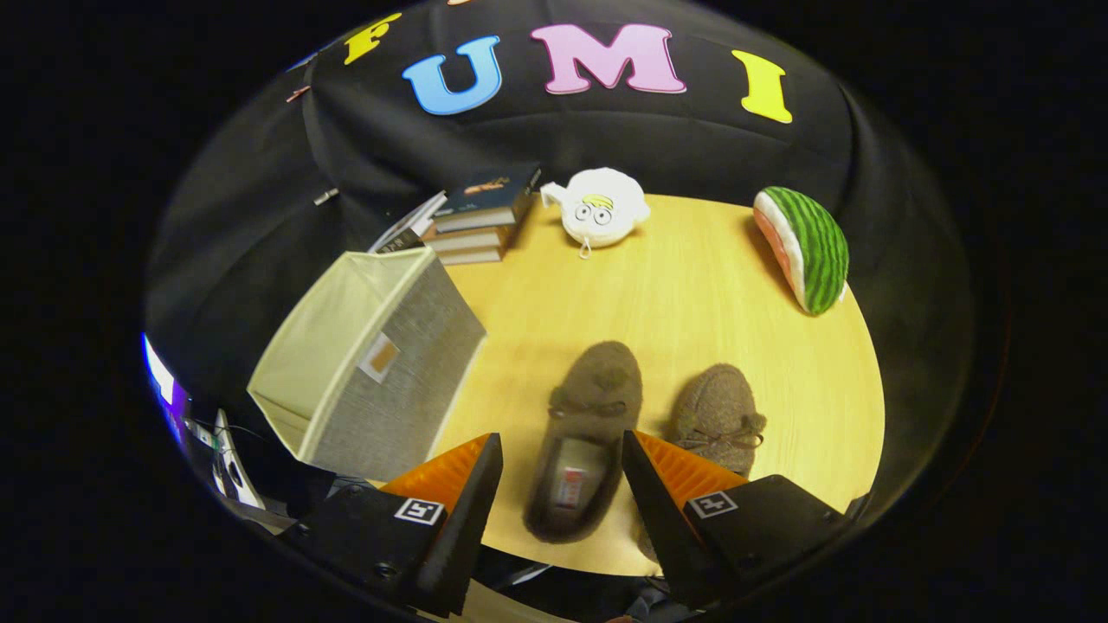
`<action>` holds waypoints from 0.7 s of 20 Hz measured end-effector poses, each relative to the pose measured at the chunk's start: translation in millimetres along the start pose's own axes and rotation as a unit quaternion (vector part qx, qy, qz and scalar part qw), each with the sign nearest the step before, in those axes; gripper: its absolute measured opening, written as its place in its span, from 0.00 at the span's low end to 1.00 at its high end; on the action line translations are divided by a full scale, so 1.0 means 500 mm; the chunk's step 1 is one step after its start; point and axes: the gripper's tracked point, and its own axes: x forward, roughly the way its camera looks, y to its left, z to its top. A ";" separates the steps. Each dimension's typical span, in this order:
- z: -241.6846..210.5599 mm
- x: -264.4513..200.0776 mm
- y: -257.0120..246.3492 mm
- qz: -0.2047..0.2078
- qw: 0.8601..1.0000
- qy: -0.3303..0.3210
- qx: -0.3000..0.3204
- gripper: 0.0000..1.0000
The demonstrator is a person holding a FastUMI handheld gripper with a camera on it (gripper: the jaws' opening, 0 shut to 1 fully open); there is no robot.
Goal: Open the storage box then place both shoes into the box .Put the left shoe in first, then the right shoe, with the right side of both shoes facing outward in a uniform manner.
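Brown fuzzy left shoe (pixel 585 441) lies on the wood table (pixel 692 285), heel end between the gripper (pixel 561 459) fingers, toe pointing beyond them. Fingers spread wide, not touching it. Right shoe (pixel 720 415) just beside it, heel hidden behind one finger. Storage box (pixel 368 363) w/ grey fabric side sits near, open top; inside partly seen. Beyond: books (pixel 480 216), white plush (pixel 602 208), watermelon plush (pixel 805 247). Shoe slightly blurred.

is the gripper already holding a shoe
No, the gripper is open, and the left shoe lies on the table between its fingers, with neither finger pressing on it.
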 end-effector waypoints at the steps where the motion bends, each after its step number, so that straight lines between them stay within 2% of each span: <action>1: -0.013 0.016 -0.013 -0.010 1.000 0.006 -0.002 0.84; 6: -0.065 0.096 -0.059 -0.050 0.998 0.040 -0.020 0.75; 10: -0.066 0.158 -0.075 -0.073 0.997 0.038 -0.005 0.66; 11: -0.064 0.173 -0.080 -0.080 0.996 0.034 0.001 0.52; 14: -0.046 0.200 -0.080 -0.099 0.995 0.018 0.024 0.45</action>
